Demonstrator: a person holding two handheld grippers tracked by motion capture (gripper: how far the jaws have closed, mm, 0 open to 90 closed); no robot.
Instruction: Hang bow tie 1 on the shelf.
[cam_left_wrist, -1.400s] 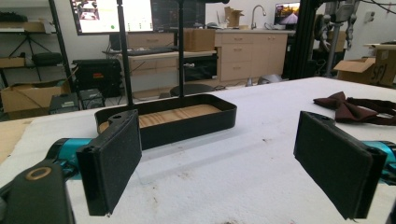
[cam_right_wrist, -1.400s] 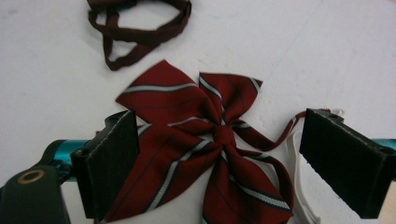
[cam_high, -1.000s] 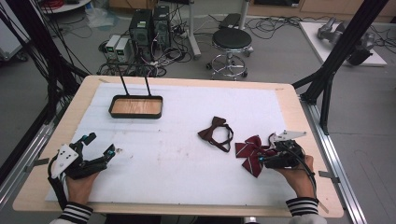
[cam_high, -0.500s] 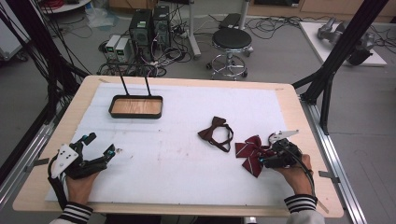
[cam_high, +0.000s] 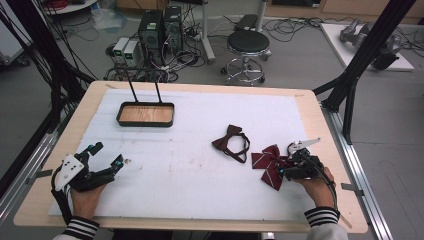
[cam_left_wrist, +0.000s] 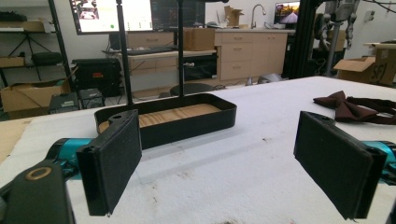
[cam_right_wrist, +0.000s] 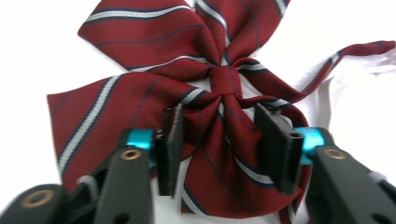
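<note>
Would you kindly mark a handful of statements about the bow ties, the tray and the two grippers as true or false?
1. The right gripper straddles the striped red bow tie, its jaws having just been closing. True.
2. The left gripper holds the dark bow tie. False: its jaws are wide apart with nothing between them.
3. The black tray has a wooden floor. True.
4. The dark bow tie lies in the tray. False: it lies on the white mat.

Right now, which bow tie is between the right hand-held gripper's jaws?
The red striped bow tie, near the table's right edge. The plain dark brown bow tie lies apart, toward the centre.
</note>
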